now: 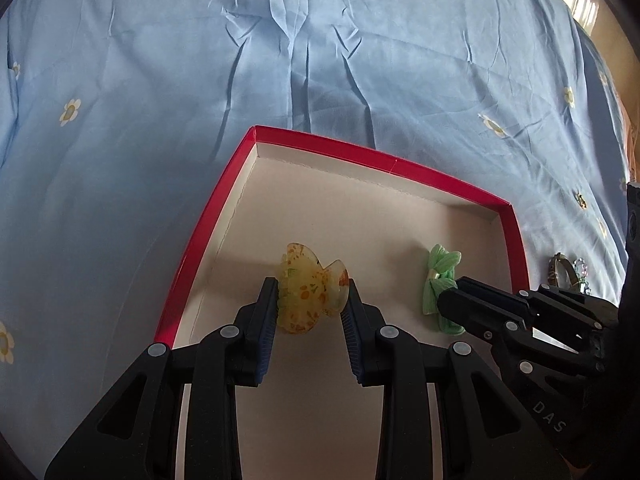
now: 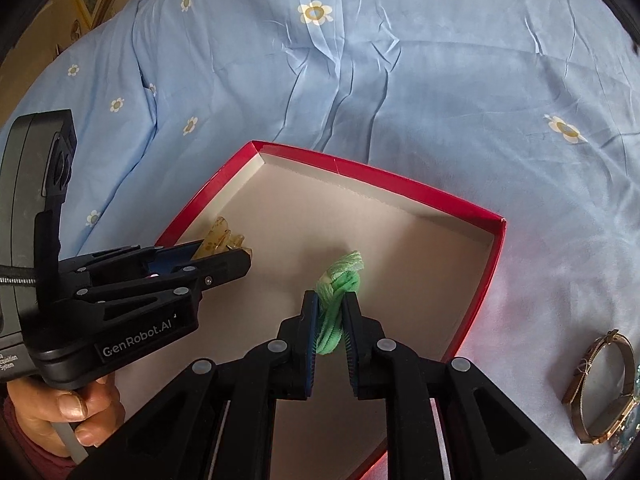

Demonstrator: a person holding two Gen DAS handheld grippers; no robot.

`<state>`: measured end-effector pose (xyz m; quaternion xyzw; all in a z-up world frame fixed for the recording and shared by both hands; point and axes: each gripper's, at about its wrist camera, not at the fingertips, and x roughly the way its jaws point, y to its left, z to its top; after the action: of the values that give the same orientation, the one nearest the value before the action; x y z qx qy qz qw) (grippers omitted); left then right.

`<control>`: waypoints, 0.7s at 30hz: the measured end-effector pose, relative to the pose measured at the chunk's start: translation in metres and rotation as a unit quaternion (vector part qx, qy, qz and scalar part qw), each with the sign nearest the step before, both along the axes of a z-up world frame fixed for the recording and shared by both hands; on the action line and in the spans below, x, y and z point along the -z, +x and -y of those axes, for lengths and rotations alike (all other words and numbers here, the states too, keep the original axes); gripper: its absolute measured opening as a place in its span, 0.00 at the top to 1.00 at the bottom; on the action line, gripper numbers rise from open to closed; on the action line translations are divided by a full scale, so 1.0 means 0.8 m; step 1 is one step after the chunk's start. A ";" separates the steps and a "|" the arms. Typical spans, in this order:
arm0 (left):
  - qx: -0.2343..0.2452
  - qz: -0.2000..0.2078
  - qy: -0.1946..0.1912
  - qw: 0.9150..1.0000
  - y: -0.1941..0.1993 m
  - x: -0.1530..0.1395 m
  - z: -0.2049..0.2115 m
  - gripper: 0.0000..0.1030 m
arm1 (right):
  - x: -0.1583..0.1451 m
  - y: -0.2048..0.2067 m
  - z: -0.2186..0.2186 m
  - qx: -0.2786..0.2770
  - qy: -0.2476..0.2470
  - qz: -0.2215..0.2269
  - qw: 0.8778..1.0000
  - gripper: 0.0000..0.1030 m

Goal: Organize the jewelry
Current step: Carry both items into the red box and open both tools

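Observation:
A shallow red box (image 1: 332, 146) with a pale inside lies on a blue flowered sheet. My left gripper (image 1: 312, 284) hovers over the box's left half, shut on a translucent yellow hair claw (image 1: 304, 292) speckled with orange. In the right wrist view the hair claw (image 2: 218, 234) pokes out past the left gripper (image 2: 224, 254). My right gripper (image 2: 330, 296) is over the box's (image 2: 360, 168) right half, shut on a green hair tie (image 2: 344, 268) that sticks out beyond the pads. The left wrist view shows the same green hair tie (image 1: 440, 272) at the right gripper's (image 1: 452, 300) tip.
A gold-toned watch (image 2: 604, 384) and a beaded, glittery piece (image 2: 628, 432) lie on the sheet (image 2: 400, 80) right of the box. Both also appear in the left wrist view, the watch (image 1: 560, 270) beside the beaded piece (image 1: 582, 276). A person's hand (image 2: 80, 412) holds the left gripper's handle.

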<state>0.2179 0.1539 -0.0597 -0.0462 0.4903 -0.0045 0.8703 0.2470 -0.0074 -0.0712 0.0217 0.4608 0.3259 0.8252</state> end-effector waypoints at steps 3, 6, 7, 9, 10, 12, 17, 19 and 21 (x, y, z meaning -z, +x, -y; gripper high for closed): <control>0.005 -0.002 0.011 1.000 0.002 -0.001 0.005 0.66 | -0.001 -0.002 0.000 0.001 0.002 0.001 1.000 0.85; 0.000 -0.002 0.023 1.000 0.000 -0.002 0.006 0.55 | -0.002 -0.001 0.002 0.003 0.007 0.000 1.000 0.77; -0.002 -0.001 0.024 1.000 -0.001 -0.004 0.006 0.54 | -0.004 -0.002 0.004 0.004 0.010 -0.001 1.000 0.72; -0.007 0.002 0.025 1.000 -0.004 -0.008 0.004 0.52 | -0.008 -0.003 0.008 0.007 0.016 0.001 1.000 0.71; -0.010 0.005 0.025 1.000 -0.007 -0.012 0.003 0.50 | -0.012 -0.005 0.012 0.008 0.019 0.003 1.000 0.71; -0.014 0.012 0.020 1.000 -0.013 -0.020 0.001 0.47 | -0.020 -0.009 0.021 0.013 0.026 0.009 1.000 0.71; -0.017 0.032 0.004 0.999 -0.035 -0.041 0.005 0.40 | -0.037 -0.024 0.053 0.033 0.047 0.021 0.998 0.66; -0.015 0.036 -0.004 0.999 -0.044 -0.047 0.011 0.38 | -0.041 -0.033 0.070 0.044 0.051 0.024 0.997 0.65; -0.010 0.039 -0.013 0.999 -0.052 -0.051 0.019 0.38 | -0.044 -0.040 0.086 0.055 0.053 0.026 0.997 0.65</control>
<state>0.1764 0.1384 -0.0187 -0.0625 0.4551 -0.0038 0.8882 0.2151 -0.0763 -0.0361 0.0824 0.4191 0.3047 0.8513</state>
